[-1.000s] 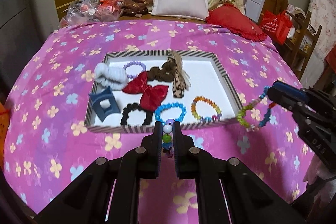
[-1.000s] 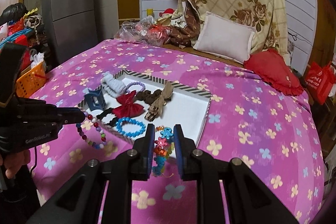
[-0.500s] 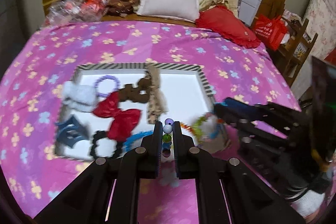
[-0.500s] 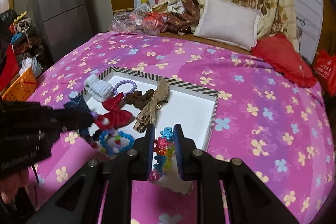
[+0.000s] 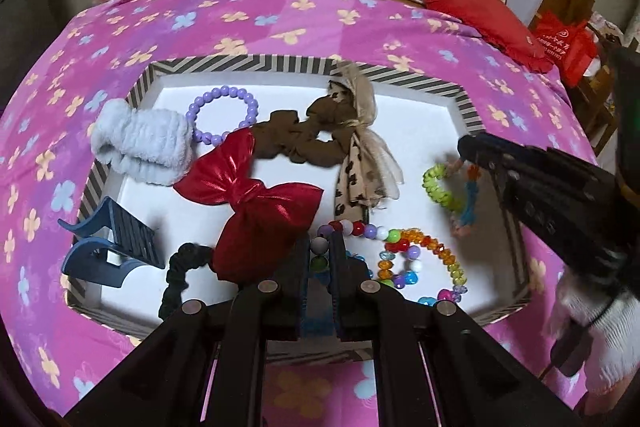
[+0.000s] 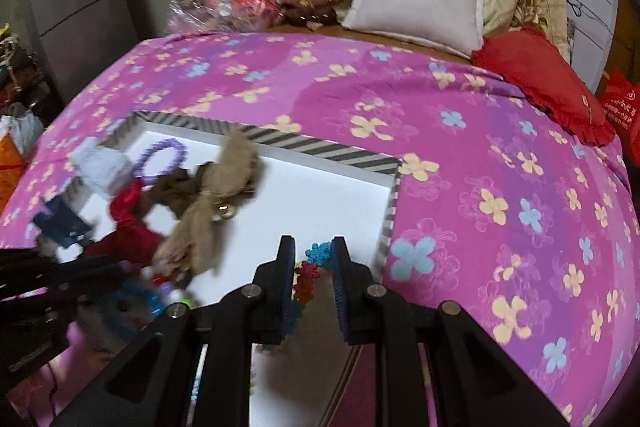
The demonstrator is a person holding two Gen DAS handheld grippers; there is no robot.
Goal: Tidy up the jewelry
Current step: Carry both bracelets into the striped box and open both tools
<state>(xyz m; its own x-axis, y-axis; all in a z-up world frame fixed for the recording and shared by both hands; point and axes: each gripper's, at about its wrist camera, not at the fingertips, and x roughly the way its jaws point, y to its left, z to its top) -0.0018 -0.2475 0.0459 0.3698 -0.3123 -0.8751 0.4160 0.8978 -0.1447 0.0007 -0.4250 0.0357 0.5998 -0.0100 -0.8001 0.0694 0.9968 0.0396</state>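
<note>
Bedspread (image 5: 248, 23), tray (image 5: 460, 99) (bow (image 5: 256, 199) mid-way, L tongs (image 5: 319, 259))

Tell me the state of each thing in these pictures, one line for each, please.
Left claw: shut on a mixed bead bracelet, over the tray.
Right claw: jaws parted; flower bead bracelet hangs between them.
Striped tray: open, on the bed.
Red bow: lying in the tray.
Purple bead bracelet: flat in the tray.
Blue hair claw clip: resting on the tray's left rim.
</note>
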